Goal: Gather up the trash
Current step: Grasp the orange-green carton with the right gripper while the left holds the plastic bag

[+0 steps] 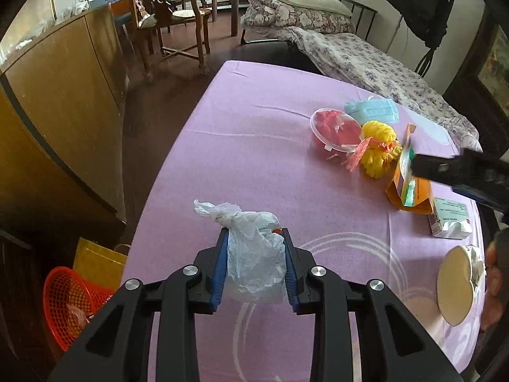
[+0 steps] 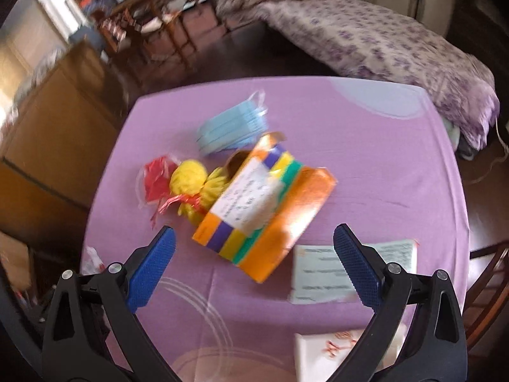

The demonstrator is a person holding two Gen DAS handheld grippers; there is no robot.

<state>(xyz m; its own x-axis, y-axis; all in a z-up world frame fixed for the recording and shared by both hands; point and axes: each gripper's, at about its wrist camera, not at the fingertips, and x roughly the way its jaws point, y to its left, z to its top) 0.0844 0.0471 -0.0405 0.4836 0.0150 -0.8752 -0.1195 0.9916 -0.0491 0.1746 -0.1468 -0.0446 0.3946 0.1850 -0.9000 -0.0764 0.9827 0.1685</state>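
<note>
1. Holding a crumpled, knotted white plastic bag (image 1: 254, 254), the left tool (image 1: 257, 267) is clenched on it, blue pads pressing both sides, above the near part of the counter (image 1: 254, 133), which is draped in a lilac cloth.
2. Right tool (image 2: 254, 267): released, jaws wide, nothing between the pads. It hangs over the orange cardboard carton with purple, yellow and green stripes (image 2: 267, 210), not touching it as far as I can tell.
3. Progress, my estimate: early. One piece of trash is in hand; it is not yet in the red mesh plastic basket (image 1: 68, 299) on the floor beside the counter, next to a yellow bag (image 1: 98, 261). The basket appears to hold a scrap or two already.
4. Left on the counter: the carton, a stack of pale blue face masks (image 1: 372, 109), a clear round tub with red contents (image 1: 337, 130), a yellow foam net with red ribbon (image 1: 380, 149), a pale green printed packet (image 2: 321, 273), and a round cream-coloured disc-shaped item (image 1: 455, 283). Which count as trash is a judgement.
5. Left wrist view only: the basket, the held bag, the right tool's black body over the carton.
6. Right wrist view only: the carton's striped face and white label, and a white wrapper with red marks (image 2: 334, 353) at the near edge. This view is blurred.
</note>
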